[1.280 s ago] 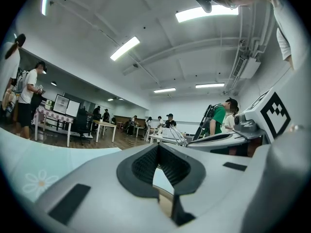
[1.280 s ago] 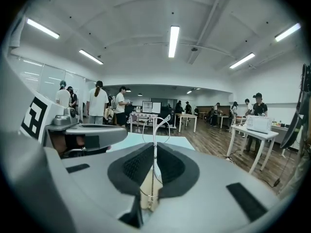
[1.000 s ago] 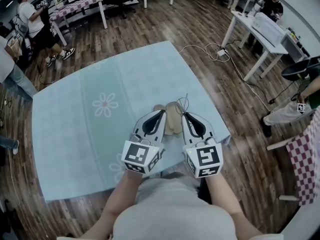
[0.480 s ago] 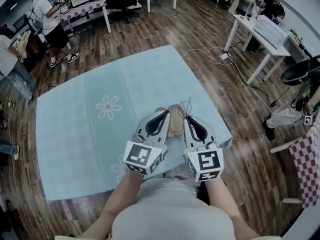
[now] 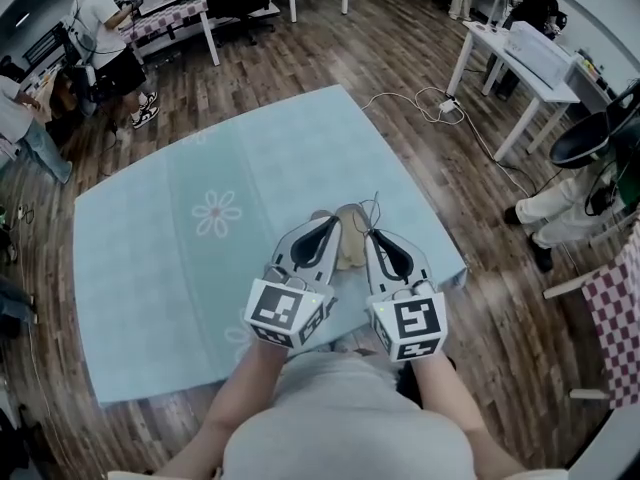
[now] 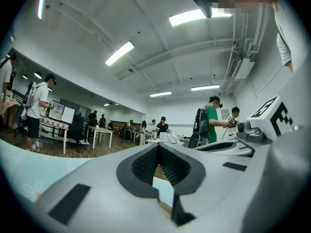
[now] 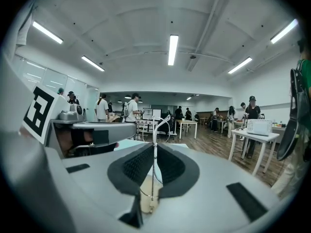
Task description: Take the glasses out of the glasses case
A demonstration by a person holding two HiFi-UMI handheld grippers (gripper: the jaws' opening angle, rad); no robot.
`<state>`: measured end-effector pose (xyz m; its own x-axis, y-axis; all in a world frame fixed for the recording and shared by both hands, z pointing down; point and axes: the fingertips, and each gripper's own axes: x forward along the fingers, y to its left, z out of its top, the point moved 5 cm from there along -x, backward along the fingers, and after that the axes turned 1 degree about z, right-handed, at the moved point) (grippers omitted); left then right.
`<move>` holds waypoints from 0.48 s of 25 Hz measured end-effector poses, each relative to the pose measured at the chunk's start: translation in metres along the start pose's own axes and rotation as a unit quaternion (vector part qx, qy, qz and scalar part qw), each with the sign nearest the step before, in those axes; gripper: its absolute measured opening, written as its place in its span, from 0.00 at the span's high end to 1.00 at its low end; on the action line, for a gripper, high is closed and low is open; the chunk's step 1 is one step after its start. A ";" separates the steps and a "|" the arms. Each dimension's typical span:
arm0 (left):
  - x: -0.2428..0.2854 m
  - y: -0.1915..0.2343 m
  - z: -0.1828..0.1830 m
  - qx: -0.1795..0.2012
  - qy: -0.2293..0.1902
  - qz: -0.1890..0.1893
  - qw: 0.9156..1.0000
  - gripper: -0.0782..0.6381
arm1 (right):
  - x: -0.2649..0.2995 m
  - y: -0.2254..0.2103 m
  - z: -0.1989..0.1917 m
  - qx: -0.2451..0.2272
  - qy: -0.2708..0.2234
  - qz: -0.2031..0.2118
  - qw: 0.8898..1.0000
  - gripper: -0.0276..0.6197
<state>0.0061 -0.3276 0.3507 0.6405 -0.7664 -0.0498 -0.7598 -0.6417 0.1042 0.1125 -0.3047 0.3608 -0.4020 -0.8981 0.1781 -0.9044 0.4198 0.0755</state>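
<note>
The right tongs (image 7: 154, 155) are clamped on the thin wire frame of the glasses (image 7: 155, 125), which stands upright between the pads above the tan case (image 5: 348, 244). The left tongs (image 5: 322, 226) have their tips together at the case's left edge and seem to pinch it. The case lies between the two tongs on a pale blue cloth (image 5: 190, 158) printed with white flowers. Each tong carries a cube (image 5: 284, 311) of black-and-white square markers.
</note>
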 end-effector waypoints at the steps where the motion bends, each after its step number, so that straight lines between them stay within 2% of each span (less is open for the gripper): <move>1: 0.000 0.000 0.000 0.000 0.000 0.001 1.000 0.88 | 0.000 0.000 -0.001 0.002 0.001 0.001 1.000 0.91; 12: 0.001 0.004 0.001 0.001 -0.003 0.003 1.000 0.88 | 0.007 0.003 -0.001 -0.012 -0.003 0.009 1.000 0.91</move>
<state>0.0041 -0.3307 0.3504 0.6354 -0.7703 -0.0543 -0.7638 -0.6372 0.1029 0.1067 -0.3096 0.3630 -0.4186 -0.8913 0.1740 -0.8936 0.4385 0.0962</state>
